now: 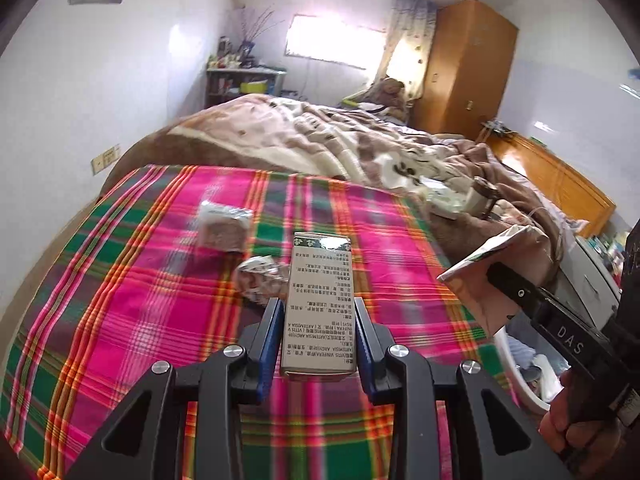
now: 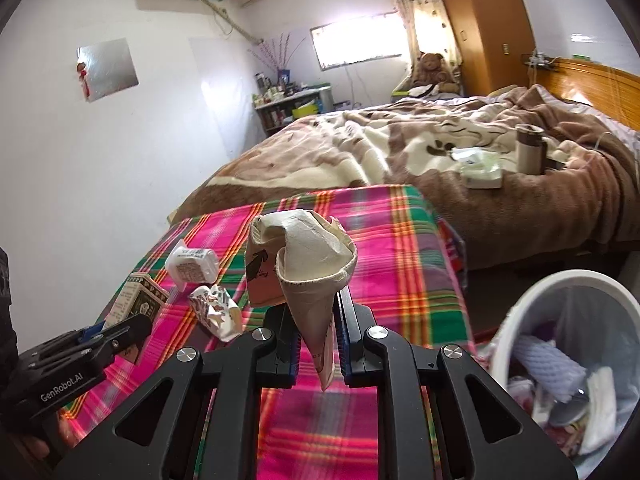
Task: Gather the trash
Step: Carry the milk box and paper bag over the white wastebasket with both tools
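My left gripper [image 1: 318, 312] is shut on a grey carton with printed text [image 1: 320, 304] and holds it above the plaid cloth [image 1: 140, 280]; the carton also shows in the right wrist view [image 2: 138, 294]. My right gripper [image 2: 316, 312] is shut on a crumpled beige paper cup [image 2: 304, 264], which also shows at the right of the left wrist view [image 1: 492, 276]. On the cloth lie a crumpled wrapper [image 1: 260, 280] [image 2: 216, 308] and a small sealed packet [image 1: 224, 226] [image 2: 192, 266]. A white trash bin [image 2: 520, 320] with litter stands at the lower right.
A bed with a brown and cream blanket [image 2: 400, 152] lies behind the cloth, with a cup [image 2: 530, 148] and a white box [image 2: 480, 170] on it. A wooden wardrobe [image 1: 464, 64] and a cluttered shelf [image 1: 240, 76] stand at the far wall.
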